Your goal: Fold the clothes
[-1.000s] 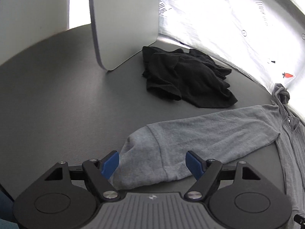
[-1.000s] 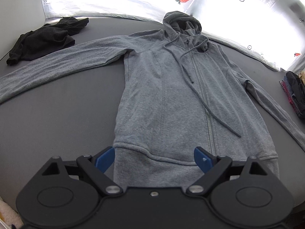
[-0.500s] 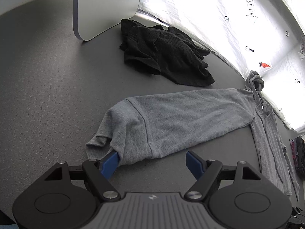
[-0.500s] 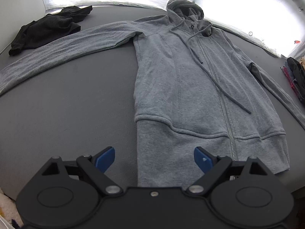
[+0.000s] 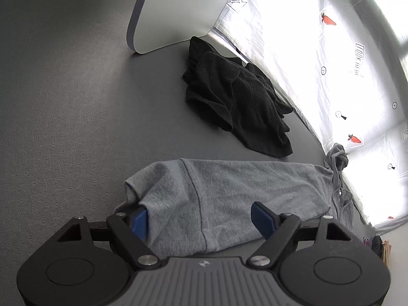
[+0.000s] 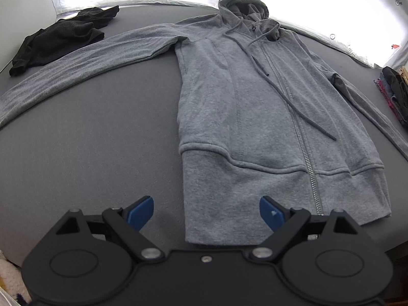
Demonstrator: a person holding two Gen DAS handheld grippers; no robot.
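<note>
A grey zip hoodie point(image 6: 255, 117) lies flat and face up on the dark grey table point(image 6: 89, 140), sleeves spread out. My right gripper point(image 6: 206, 211) hovers open over the hem's lower left corner, and its pads do not press on the cloth. In the left wrist view the hoodie's sleeve point(image 5: 229, 191) runs across, its cuff end folded over. My left gripper point(image 5: 201, 216) straddles that cuff with its jaws opening. The cuff lies between them, and the left pad point(image 5: 139, 219) is half tucked under the fold.
A crumpled black garment point(image 5: 234, 102) lies beyond the sleeve, seen also at the far left as the black garment point(image 6: 58, 43). A white panel point(image 5: 173, 12) stands behind it. A white printed sheet point(image 5: 331, 63) lines the back. More clothes point(image 6: 395, 89) are piled at the right edge.
My left gripper rolled and came down onto the cuff, which now lies between its jaws with one end folded up. In the right wrist view the hoodie's hem has shifted right.
</note>
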